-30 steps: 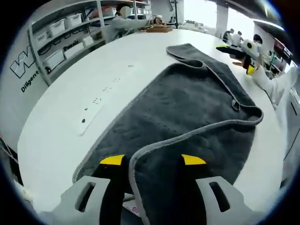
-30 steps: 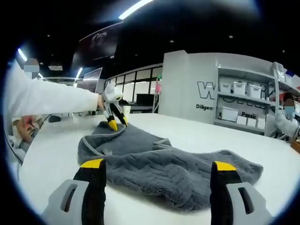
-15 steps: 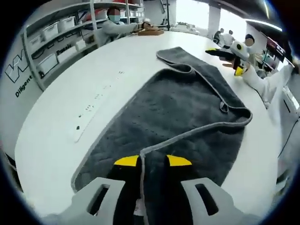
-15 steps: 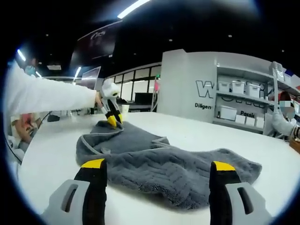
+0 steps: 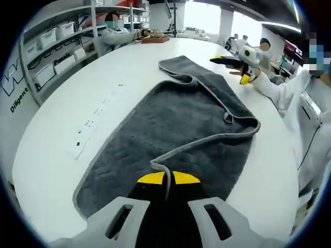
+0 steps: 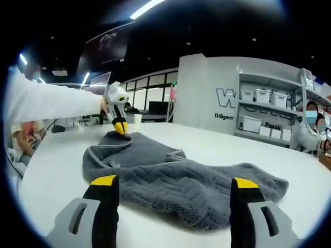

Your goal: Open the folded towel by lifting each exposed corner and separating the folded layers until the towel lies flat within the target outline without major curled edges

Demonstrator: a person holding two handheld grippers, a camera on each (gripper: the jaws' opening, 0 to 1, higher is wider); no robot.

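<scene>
A dark grey towel with a lighter hem lies on the white round table, its top layer folded over along the right side. My left gripper is shut on the near corner of that folded layer. In the right gripper view the same towel is rumpled on the table, and the left gripper pinches its far corner, tips pointing down. My right gripper is open, jaws wide apart, low in front of the towel's near edge. It also appears past the towel's far right side as the right gripper.
A white strip with dark marks lies on the table left of the towel. Shelves with white bins stand beyond the table's left edge. People sit at the far side. A person's white sleeve reaches in from the left.
My left gripper's jaws have gone from apart to shut on the towel's folded corner. The right gripper has stayed open and nearly still.
</scene>
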